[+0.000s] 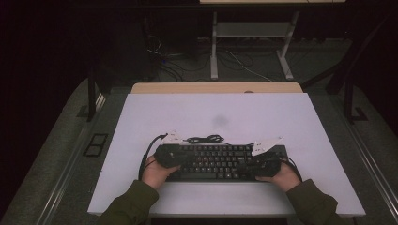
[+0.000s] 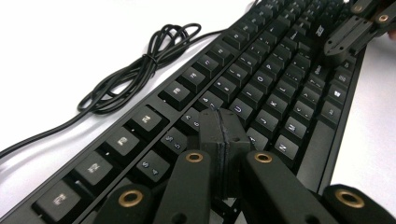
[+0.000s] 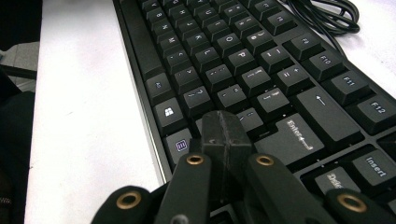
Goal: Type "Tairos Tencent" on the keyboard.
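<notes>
Both closed, empty grippers hovered over the keyboard (image 1: 220, 161), whose long axis ran between them: left gripper (image 2: 219, 122) above its middle letter rows, right gripper (image 3: 223, 127) near Enter.

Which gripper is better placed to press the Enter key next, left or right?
Right. The right gripper, jaws shut, hovers at the keyboard's right end with the Enter key just beside its tips. The left gripper, also shut, sits over the left-hand letter keys.
</notes>
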`<state>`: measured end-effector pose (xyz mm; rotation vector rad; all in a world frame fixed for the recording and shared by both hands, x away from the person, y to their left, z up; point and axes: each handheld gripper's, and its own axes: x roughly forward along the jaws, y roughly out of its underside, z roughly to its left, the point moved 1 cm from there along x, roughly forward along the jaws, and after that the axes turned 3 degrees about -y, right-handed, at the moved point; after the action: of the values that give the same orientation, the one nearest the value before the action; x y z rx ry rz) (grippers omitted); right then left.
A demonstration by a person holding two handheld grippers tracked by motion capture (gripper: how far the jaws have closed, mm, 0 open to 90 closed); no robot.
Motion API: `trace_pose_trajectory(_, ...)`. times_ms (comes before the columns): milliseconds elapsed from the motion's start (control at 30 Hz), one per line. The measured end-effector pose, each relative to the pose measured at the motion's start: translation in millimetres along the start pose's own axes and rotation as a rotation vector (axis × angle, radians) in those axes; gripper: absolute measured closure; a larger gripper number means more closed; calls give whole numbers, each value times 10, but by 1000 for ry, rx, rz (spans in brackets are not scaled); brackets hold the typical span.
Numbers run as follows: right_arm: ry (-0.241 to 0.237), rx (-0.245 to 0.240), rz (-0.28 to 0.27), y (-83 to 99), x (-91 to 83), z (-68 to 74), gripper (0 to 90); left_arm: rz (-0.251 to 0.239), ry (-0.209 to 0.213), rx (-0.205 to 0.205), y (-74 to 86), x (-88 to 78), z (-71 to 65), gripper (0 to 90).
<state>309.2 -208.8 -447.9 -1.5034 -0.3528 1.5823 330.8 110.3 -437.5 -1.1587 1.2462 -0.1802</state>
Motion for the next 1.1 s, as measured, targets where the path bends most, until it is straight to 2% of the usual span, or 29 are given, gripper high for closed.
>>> trace_pose_trajectory(33,1,0,0,0,0,0,893,12,1,13,-2,10,1,892)
trace_pose_trajectory(233,-3,2,-2,2,0,-3,894,24,-1,15,-12,70,-8,893)
trace_pose_trajectory(300,-1,0,-2,3,-1,-1,894,46,-18,37,-9,80,-17,893)
trace_pose_trajectory(367,-2,1,-1,4,-3,0,894,49,-14,39,-4,74,-6,894)
trace_pose_trajectory(567,-3,1,-1,5,-2,-1,894,42,-13,35,-12,58,-7,893)
trace_pose_trajectory(600,-1,1,0,4,-3,0,894,29,-10,19,-17,49,-12,893)
trace_pose_trajectory(633,1,0,0,3,-3,2,894,31,-12,27,-24,32,-8,893)
trace_pose_trajectory(800,1,0,1,3,-3,2,894,-15,-3,5,-35,-30,-12,891)
trace_pose_trajectory(900,-1,0,0,4,-3,0,894,-31,1,-4,-35,-72,-7,833)
trace_pose_trajectory(1100,1,-3,2,1,-3,0,894,-50,5,-7,-4,-132,1,659)
